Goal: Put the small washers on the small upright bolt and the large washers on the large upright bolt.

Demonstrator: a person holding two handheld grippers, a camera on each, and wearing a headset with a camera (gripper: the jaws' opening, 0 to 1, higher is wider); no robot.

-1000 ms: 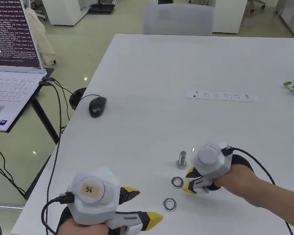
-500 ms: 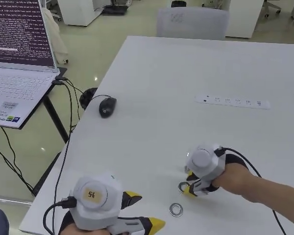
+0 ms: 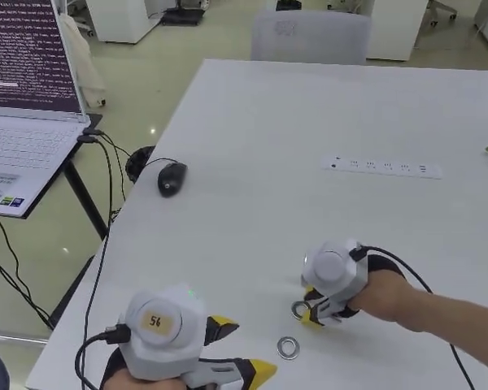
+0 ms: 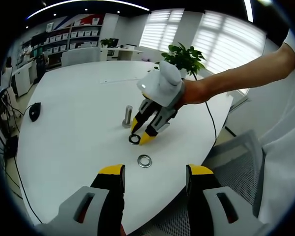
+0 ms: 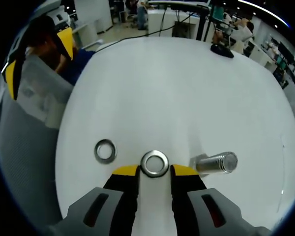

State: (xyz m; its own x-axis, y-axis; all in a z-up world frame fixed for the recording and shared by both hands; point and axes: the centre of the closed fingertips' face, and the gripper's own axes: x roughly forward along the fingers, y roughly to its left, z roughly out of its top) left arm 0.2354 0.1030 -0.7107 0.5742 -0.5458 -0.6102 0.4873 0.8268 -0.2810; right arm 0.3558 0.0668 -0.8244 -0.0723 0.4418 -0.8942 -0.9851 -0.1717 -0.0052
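**Steel washer [image 5: 155,163] pinched in the right gripper [image 5: 155,171]**

In the right gripper view we see the yellow-tipped jaws drawn in on the washer, which sits flat between their tips. We cannot tell whether it touches the table [image 3: 268,162] or hangs just above it. The bolt [image 5: 215,163] stands upright just beside the jaws, apart from the washer. A second washer [image 5: 105,150] lies flat on the table on the other side, near the jaws but clear of them.

The left gripper [image 4: 156,172] hovers at the near table edge with its jaws spread wide and nothing between them. It points toward the second washer and the right gripper beyond it.

Farther out in the head view, we find a mouse [image 3: 168,177] near the left edge of the table, a power strip [image 3: 382,167] across the middle, and a laptop [image 3: 16,146] open on a separate stand.
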